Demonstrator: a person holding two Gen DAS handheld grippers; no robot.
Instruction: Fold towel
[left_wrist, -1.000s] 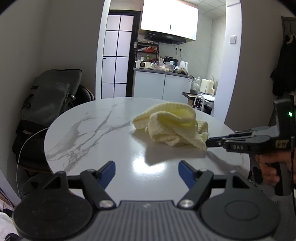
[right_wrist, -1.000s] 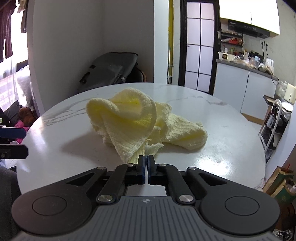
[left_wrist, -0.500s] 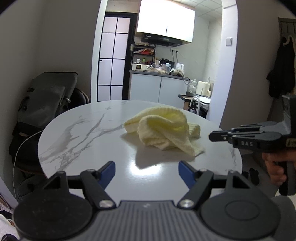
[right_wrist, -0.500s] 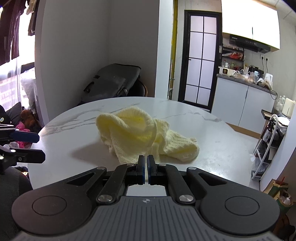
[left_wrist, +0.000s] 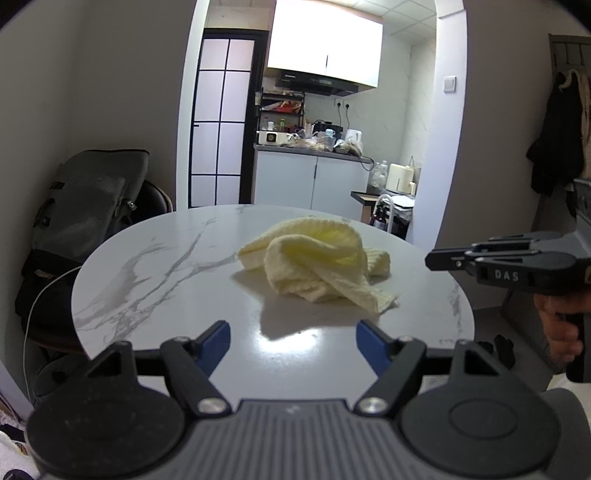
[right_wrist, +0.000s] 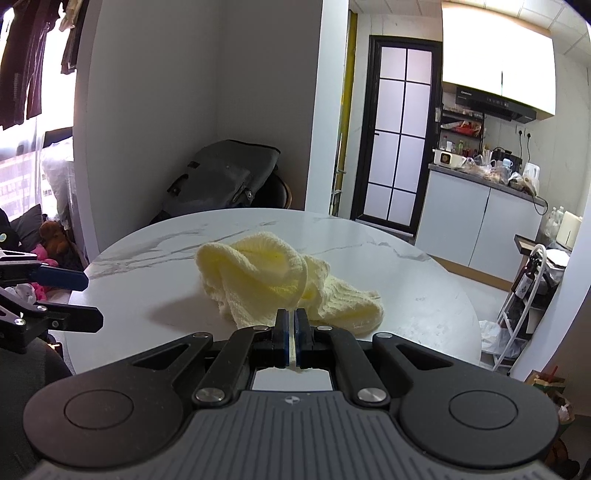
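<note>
While the right gripper (right_wrist: 293, 338) hangs off the tabletop's (left_wrist: 155, 288) near edge with its jaws pressed together on nothing, the left gripper (left_wrist: 293, 341) gapes wide and empty over that same edge. Beyond them, the yellow towel (left_wrist: 317, 264) lies crumpled mid-tabletop.

Towel (left_wrist: 317, 266) lies crumpled mid-table (left_wrist: 155, 280), tools apart.

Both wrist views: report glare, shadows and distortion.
Left wrist view: a bright glare patch on the table just past the open left gripper; the yellow towel casts a dark shadow toward the camera; door frames bow at the edges. Right wrist view: window light blows out at the left; the upper cabinets are overexposed.
</note>
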